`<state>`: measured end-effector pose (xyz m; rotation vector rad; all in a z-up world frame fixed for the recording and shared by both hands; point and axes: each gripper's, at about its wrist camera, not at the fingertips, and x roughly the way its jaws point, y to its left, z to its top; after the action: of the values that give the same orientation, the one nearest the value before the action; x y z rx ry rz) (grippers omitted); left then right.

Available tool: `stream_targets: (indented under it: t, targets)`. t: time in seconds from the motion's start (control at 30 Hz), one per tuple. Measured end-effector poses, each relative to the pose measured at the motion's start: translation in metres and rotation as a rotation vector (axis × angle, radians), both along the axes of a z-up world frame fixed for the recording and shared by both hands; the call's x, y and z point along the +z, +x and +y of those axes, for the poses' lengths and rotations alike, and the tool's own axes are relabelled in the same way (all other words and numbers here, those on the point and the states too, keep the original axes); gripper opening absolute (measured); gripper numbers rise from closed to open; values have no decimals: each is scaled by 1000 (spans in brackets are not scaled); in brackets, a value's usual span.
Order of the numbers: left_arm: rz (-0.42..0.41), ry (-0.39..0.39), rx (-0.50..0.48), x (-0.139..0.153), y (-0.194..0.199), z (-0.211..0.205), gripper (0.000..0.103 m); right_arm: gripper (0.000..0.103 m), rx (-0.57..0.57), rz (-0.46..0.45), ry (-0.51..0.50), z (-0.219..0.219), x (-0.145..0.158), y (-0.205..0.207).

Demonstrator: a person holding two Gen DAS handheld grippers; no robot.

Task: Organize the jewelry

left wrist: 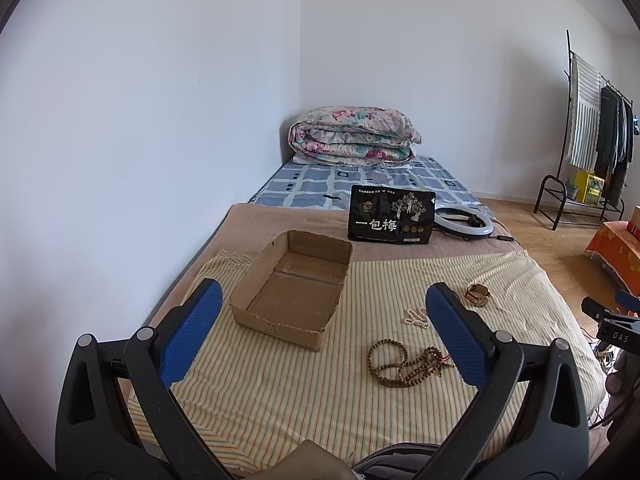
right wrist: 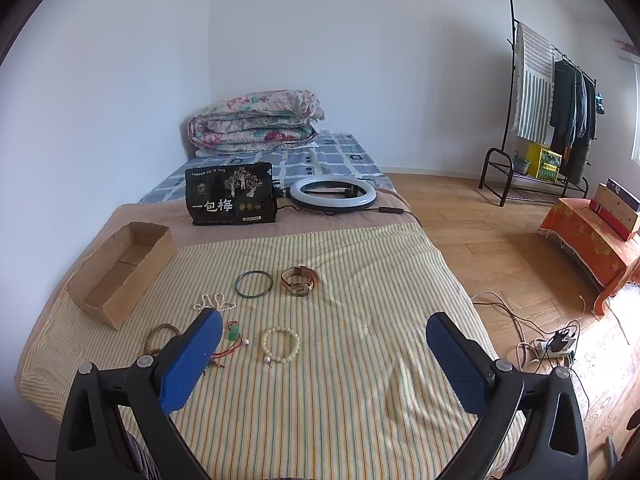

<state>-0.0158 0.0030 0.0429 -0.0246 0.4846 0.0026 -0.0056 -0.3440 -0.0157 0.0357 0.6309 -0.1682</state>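
An open cardboard box (left wrist: 292,288) (right wrist: 120,268) sits on the striped cloth, left of the jewelry. On the cloth lie a brown bead necklace (left wrist: 400,364) (right wrist: 160,338), a white pearl strand (left wrist: 416,316) (right wrist: 214,302), a gold watch (left wrist: 478,295) (right wrist: 299,280), a dark bangle (right wrist: 253,284), a cream bead bracelet (right wrist: 281,345) and a green pendant on red cord (right wrist: 232,334). My left gripper (left wrist: 324,304) hovers open in front of the box. My right gripper (right wrist: 324,334) hovers open over the near cloth, right of the bracelets. Both hold nothing.
A black snack bag (right wrist: 230,194) and a ring light (right wrist: 333,194) lie behind the cloth, a folded quilt (right wrist: 256,120) at the bed's far end. The bed's right edge drops to wood floor with cables and a power strip (right wrist: 554,346). A clothes rack (right wrist: 552,100) stands far right.
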Motion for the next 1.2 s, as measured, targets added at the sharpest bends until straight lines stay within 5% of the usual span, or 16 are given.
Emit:
stream_targets:
  t: [1.2]
  targets:
    - [16,18,-11,-19,10,0,103,103,-10,35,15,-7,-20,8]
